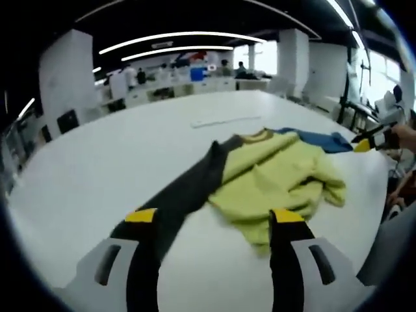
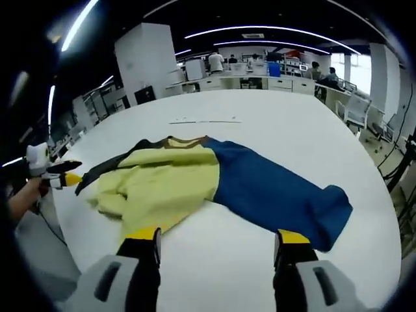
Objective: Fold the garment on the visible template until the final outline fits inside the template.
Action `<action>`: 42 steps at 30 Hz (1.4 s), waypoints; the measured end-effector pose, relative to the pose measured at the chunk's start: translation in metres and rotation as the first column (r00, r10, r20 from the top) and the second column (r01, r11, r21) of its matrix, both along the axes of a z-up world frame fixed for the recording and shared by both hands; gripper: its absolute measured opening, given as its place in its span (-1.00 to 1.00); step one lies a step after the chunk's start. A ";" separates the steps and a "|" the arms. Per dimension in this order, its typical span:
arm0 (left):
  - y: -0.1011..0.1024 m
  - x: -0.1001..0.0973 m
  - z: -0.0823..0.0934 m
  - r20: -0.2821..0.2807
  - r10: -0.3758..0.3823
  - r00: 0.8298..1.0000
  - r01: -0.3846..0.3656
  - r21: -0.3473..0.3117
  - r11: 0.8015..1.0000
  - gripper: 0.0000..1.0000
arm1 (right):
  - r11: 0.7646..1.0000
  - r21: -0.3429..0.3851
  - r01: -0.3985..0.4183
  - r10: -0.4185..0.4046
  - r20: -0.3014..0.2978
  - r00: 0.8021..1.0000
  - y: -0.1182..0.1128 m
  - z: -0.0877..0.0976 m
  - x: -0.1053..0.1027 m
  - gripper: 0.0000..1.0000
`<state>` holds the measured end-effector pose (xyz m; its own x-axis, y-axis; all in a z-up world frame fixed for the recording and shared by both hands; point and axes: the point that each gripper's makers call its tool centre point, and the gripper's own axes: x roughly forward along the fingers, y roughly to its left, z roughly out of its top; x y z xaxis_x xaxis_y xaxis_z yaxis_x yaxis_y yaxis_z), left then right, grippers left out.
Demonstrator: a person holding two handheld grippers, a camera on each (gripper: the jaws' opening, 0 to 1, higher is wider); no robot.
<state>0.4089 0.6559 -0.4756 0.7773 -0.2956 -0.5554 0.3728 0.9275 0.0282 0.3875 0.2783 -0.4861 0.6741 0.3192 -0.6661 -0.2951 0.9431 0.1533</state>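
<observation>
Here the sweater (image 2: 214, 185) lay rumpled mid-frame on the white table (image 2: 292, 130), yellow body bunched, blue sleeve outstretched, with both grippers (image 1: 214, 224) (image 2: 218, 244) spread empty.

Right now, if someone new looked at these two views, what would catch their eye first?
A rumpled colour-block garment lies on the white table: a yellow-green body in the middle, a blue sleeve trailing one way and a dark grey sleeve the other. The left gripper and the right gripper both sit open near the table's edge, holding nothing.

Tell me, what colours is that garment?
Yellow-green body, one blue sleeve, one dark grey sleeve; clearest in right gripper view.
</observation>
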 end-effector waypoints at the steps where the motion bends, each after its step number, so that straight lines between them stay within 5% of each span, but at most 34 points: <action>1: -0.003 -0.003 -0.005 -0.011 0.002 1.000 -0.002 -0.011 1.000 0.22 | 1.000 0.010 0.000 0.000 0.002 1.000 0.005 -0.001 -0.003 0.37; 3: -0.010 -0.013 -0.018 -0.068 -0.004 0.998 0.000 -0.054 0.999 0.19 | 1.000 0.029 -0.003 0.003 0.004 1.000 0.017 -0.004 -0.009 0.34; 13: -0.026 -0.034 -0.039 -0.122 -0.028 0.992 0.025 -0.024 0.999 -0.01 | 0.996 0.086 0.032 -0.030 -0.020 0.999 0.054 -0.022 -0.028 0.09; 32: -0.041 -0.037 -0.058 -0.158 -0.066 0.985 0.064 -0.018 0.998 -0.61 | 0.996 0.083 0.007 -0.002 -0.060 0.998 0.108 -0.038 -0.043 -0.53; 42: -0.043 -0.034 -0.062 -0.167 -0.059 0.984 0.058 -0.014 0.998 -0.87 | 0.998 0.066 0.010 -0.004 -0.082 0.997 0.106 -0.053 -0.036 -0.88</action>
